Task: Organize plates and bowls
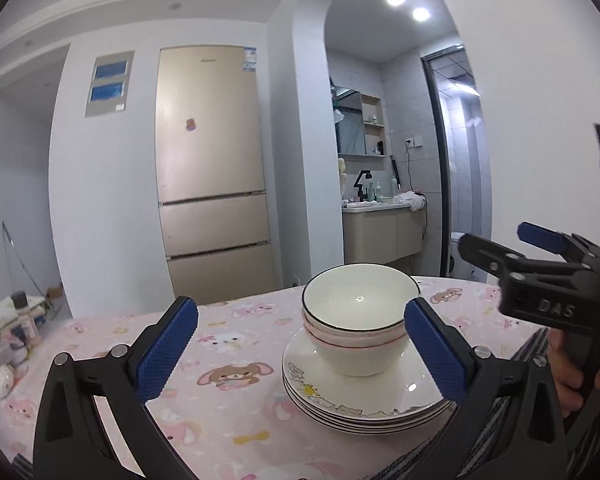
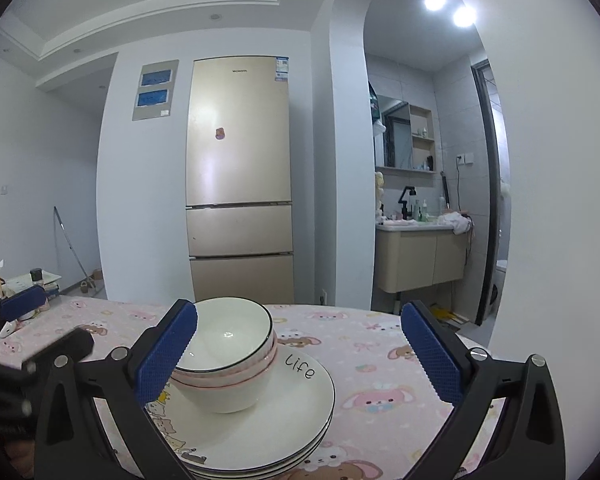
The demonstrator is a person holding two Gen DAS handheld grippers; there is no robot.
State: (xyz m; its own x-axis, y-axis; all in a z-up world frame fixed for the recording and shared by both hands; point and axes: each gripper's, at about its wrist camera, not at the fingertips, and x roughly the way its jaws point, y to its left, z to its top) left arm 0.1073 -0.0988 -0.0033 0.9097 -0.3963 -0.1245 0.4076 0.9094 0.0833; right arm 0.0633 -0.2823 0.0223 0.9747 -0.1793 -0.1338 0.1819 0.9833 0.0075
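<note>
Nested bowls [image 1: 354, 322] sit on stacked plates [image 1: 364, 392] mid-table, between my left gripper [image 1: 300, 348] and right gripper [image 2: 298, 350], both spread wide and empty. Glazed ceramic (slippery, breakable): I'd pinch each rim.

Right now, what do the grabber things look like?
Both the left gripper and the right gripper have black frames with silver bolts and bumpy blue pads. The right one has "DAS" on its side.
</note>
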